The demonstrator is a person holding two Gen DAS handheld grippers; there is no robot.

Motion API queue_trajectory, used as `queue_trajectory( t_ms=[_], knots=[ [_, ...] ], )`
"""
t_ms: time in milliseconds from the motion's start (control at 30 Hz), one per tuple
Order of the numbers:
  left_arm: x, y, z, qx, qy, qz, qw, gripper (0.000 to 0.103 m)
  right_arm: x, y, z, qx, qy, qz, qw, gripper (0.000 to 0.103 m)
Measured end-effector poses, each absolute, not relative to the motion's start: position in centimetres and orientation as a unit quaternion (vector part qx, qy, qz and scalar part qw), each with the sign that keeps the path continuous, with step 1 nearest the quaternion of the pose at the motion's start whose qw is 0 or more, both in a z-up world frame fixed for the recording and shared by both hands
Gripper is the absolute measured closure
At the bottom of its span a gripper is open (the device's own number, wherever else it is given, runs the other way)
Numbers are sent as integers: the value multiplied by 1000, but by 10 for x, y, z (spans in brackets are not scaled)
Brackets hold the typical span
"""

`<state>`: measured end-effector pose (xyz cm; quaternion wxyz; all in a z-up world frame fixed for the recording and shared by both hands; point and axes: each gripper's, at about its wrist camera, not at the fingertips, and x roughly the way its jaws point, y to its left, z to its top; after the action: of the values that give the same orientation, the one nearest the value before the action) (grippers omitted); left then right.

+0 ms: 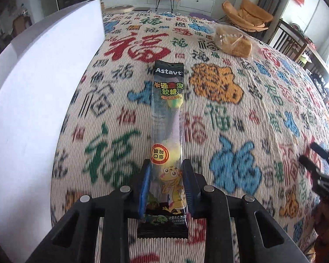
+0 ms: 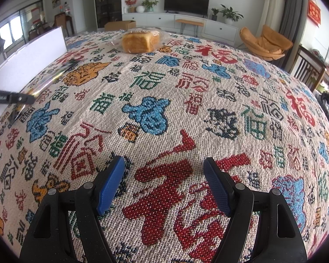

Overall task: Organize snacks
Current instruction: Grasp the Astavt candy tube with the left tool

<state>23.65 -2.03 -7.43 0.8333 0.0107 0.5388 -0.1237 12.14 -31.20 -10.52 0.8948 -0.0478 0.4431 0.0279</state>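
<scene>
Above the tablecloth, left tool level, clamping gummy packet (pointing forward), right tool spread, low.

Bright daylight, strong fisheye bending (edges dark), left view slightly blurred

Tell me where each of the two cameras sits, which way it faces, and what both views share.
Left wrist: on the left gripper, facing across the patterned woven cloth; its fingers clamp a long black gummy candy packet.
Right wrist: on the right gripper, open above the cloth, facing the TV wall.
Shared: bagged bread loaf, white box, both grippers.
</scene>
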Motion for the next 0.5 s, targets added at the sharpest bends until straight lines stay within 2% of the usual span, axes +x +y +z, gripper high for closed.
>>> queue_trajectory(
  t_ms=[33,100,133,167,333,433,500],
  knots=[
    [220,-16,-74,11,538,-120,834,68,121,-312,-105,-48,443,28,895,26],
    [191,-11,-72,6,537,-119,835,43,121,-312,-105,-49,443,27,895,26],
    [182,-9,-71,6,533,-117,838,18,121,-312,-105,-49,443,27,895,26],
    [174,-9,-69,10,522,-113,846,3,121,-312,-105,-49,443,27,895,26],
    [186,-15,-75,43,492,-93,864,2,121,-312,-105,-50,442,26,895,26],
    [207,-13,-93,36,502,-65,862,1,121,-312,-105,-51,442,26,895,26],
    [207,-10,-95,27,482,-58,874,0,121,-311,-104,-54,442,24,895,26]
  ],
)
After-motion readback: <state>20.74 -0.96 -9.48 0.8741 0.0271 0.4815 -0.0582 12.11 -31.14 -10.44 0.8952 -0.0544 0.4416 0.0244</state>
